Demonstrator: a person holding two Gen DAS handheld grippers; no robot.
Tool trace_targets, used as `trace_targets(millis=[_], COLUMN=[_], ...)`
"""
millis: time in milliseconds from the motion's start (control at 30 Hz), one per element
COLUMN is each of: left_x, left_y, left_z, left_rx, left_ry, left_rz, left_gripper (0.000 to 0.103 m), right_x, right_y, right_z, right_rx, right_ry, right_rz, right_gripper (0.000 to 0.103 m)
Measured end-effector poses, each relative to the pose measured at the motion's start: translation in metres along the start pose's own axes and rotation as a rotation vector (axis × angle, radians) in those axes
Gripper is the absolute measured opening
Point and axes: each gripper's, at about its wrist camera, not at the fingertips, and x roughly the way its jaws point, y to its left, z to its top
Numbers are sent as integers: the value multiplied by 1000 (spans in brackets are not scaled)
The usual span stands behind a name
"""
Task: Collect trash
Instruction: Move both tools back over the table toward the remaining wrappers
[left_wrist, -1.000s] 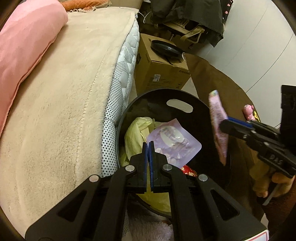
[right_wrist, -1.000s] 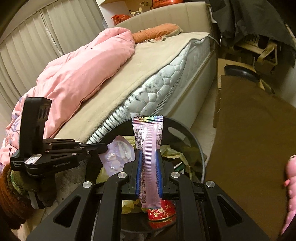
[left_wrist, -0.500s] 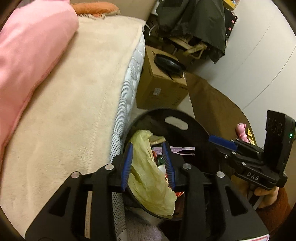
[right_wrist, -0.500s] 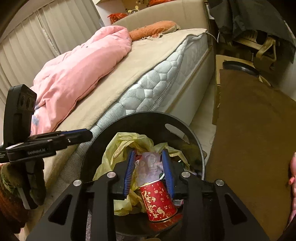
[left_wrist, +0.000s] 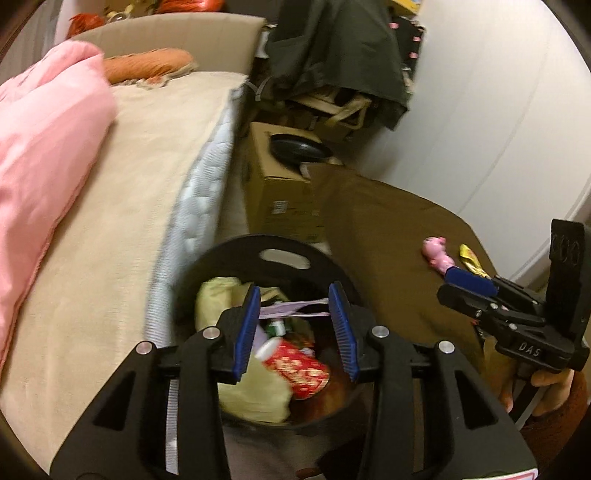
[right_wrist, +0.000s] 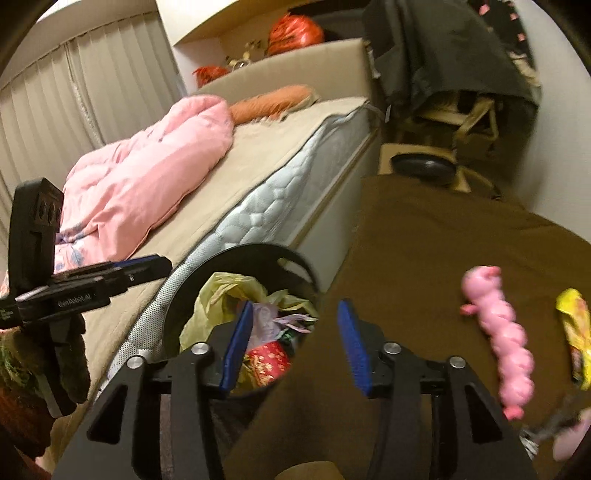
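The black bin (left_wrist: 221, 266) stands against the side of the bed (left_wrist: 122, 206), and it is the landmark here. Inside it lie a yellow bag (left_wrist: 216, 295), a red cup (left_wrist: 299, 369) on its side, and purple-pink wrappers (left_wrist: 291, 310) on top; the bottom of the bin is hidden under this trash, and the near rim is cut off by the tool bodies. The left gripper (left_wrist: 295, 328) hangs above the bin, its jaws are opening and nothing is between the blue pads, only the trash far below them. The right gripper (right_wrist: 293, 343) is over the right edge of the bin, half above the brown mat (right_wrist: 424, 251); its jaws are opening too and hold nothing. On the mat, right of the bin, lie a pink toy (right_wrist: 498, 332) and a yellow wrapper (right_wrist: 576, 336), well apart from the bin; the wrapper is partly cut by the picture edge and blurred, so its print cannot be read. Behind the bin stands a cardboard box (left_wrist: 280, 195) with a dark round thing on it, hard to make out. A hand (left_wrist: 546, 384) in a rust sleeve holds the right tool.
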Motion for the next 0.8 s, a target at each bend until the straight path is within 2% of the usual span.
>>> trace_targets(millis=[133, 233, 333, 433, 567, 633, 800], left_x=[6, 13, 22, 31, 44, 51, 70], left_y=[-35, -61, -96, -121, -156, -171, -212], left_z=[-6, -8, -15, -22, -30, -35, -46], left_rx=[46, 78, 135, 182, 224, 239, 294], left_ry=[-10, -3, 17, 36, 58, 68, 101], left_rz=[-57, -94, -148, -191, -236, -254, -283], left_gripper=[37, 38, 38, 38, 39, 39, 42], right_x=[-32, -55, -78, -101, -123, -136, -154], right_y=[-16, -34, -56, -83, -113, -127, -184], right_z=[-10, -20, -30, -42, -52, -55, -56], right_rx=[-1, 8, 38, 69, 84, 80, 99], right_ry=[-36, -60, -80, -91, -68, -84, -78], right_rz=[-75, -132, -180, -230, -279, -318, -424], right_gripper=[46, 53, 55, 65, 65, 65, 65])
